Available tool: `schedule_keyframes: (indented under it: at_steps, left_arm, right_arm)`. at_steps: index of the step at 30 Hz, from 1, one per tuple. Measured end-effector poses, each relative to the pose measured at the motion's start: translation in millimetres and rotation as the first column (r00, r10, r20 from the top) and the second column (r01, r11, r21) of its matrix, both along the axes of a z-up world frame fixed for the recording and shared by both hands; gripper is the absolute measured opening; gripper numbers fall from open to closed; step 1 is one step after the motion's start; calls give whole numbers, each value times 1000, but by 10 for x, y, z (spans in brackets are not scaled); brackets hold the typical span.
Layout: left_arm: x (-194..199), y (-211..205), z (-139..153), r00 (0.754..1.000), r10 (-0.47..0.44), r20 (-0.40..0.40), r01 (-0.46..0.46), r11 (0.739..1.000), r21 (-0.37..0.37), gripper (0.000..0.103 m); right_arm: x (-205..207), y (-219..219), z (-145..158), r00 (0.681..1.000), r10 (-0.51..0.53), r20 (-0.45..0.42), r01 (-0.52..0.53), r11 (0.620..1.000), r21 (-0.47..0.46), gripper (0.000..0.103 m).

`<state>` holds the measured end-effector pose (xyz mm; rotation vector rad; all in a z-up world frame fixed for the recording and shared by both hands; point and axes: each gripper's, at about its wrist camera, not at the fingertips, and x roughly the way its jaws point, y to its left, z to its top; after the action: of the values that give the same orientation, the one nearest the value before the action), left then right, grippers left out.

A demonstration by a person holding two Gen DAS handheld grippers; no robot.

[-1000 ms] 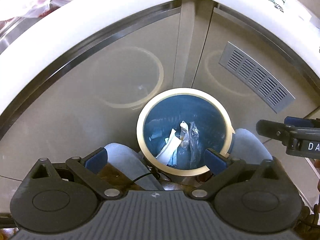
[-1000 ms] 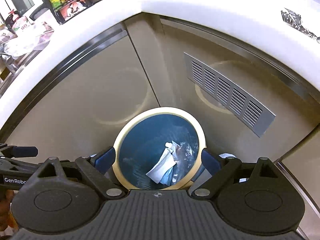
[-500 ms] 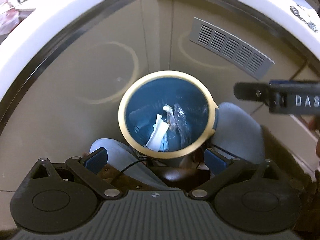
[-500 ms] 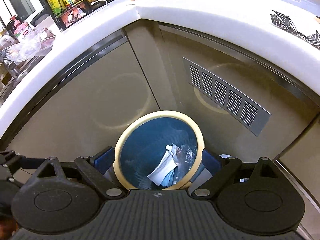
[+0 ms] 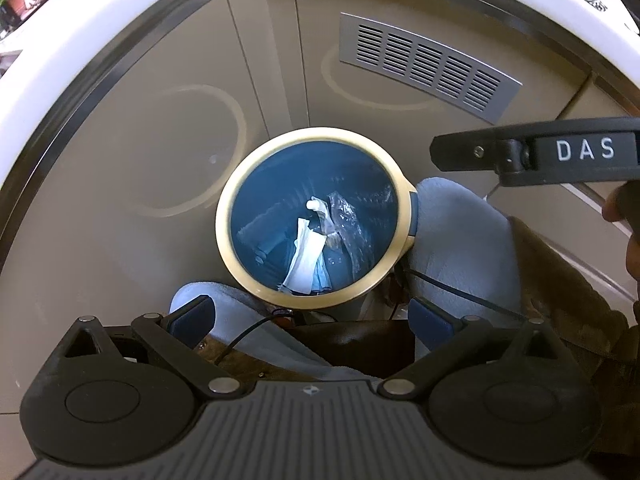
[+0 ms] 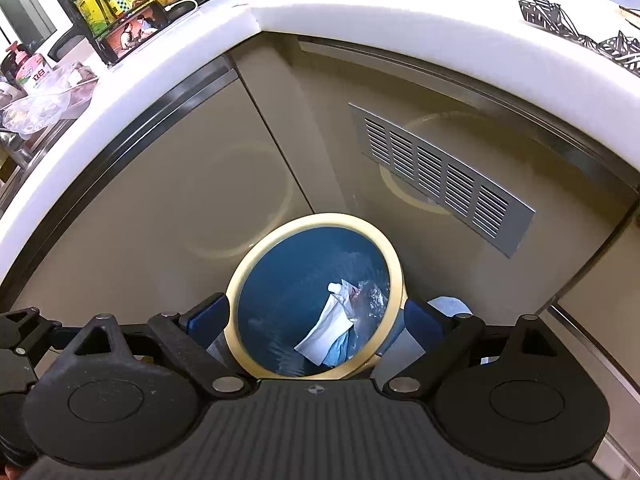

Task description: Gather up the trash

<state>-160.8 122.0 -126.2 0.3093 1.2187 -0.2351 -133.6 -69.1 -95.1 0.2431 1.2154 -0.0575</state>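
While both grippers hang above it with fingers spread wide and holding nothing, the blue trash bin (image 5: 316, 216) with its cream rim sits mid-frame against the beige cabinet corner. White paper (image 5: 305, 256) and crumpled clear plastic (image 5: 347, 222) lie at its bottom. Left gripper (image 5: 312, 316) and right gripper (image 6: 316, 316) each frame the bin.
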Motion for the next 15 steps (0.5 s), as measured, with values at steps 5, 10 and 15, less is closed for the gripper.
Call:
schedule_keyframes:
  at_steps: [5, 10, 15]
  left_arm:
    - [11, -14, -9, 1000, 0, -3, 0, 1000, 5, 102]
    - [17, -39, -27, 1000, -3, -6, 4, 1000, 13, 102]
    - [47, -37, -62, 1000, 8, -28, -8, 1000, 17, 102]
  right_arm:
    - [4, 2, -13, 1000, -1, -5, 1, 1000, 3, 95]
    - [-3, -12, -31, 1000, -8, -18, 8, 1000, 10, 96]
    - [-8, -10, -77, 999, -14, -46, 15, 1000, 18, 96]
